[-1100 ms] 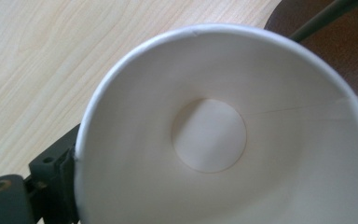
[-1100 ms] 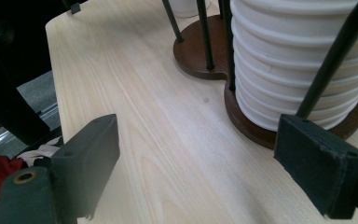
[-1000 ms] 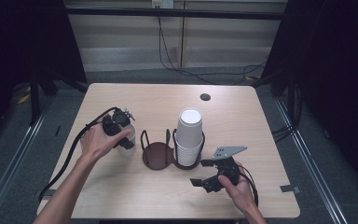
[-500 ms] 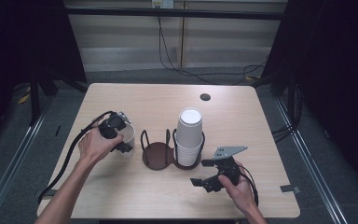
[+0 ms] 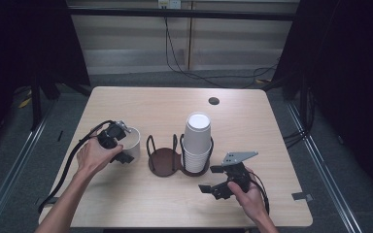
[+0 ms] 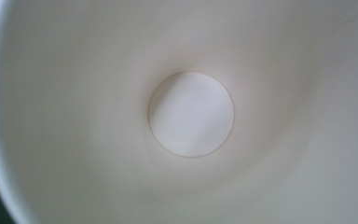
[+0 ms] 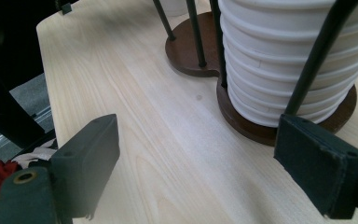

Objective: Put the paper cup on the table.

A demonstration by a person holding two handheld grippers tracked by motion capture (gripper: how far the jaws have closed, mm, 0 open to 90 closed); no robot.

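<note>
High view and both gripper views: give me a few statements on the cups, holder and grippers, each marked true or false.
1. The left gripper holds a single white cup. True.
2. The cup stack sits in the left bay of the holder. False: it fills the right bay; the left bay is empty.
3. The right gripper is open. True.
4. The right gripper grips the stack. False: it rests on the table beside it.
5. The single cup holds liquid. False: its inside is empty.
</note>
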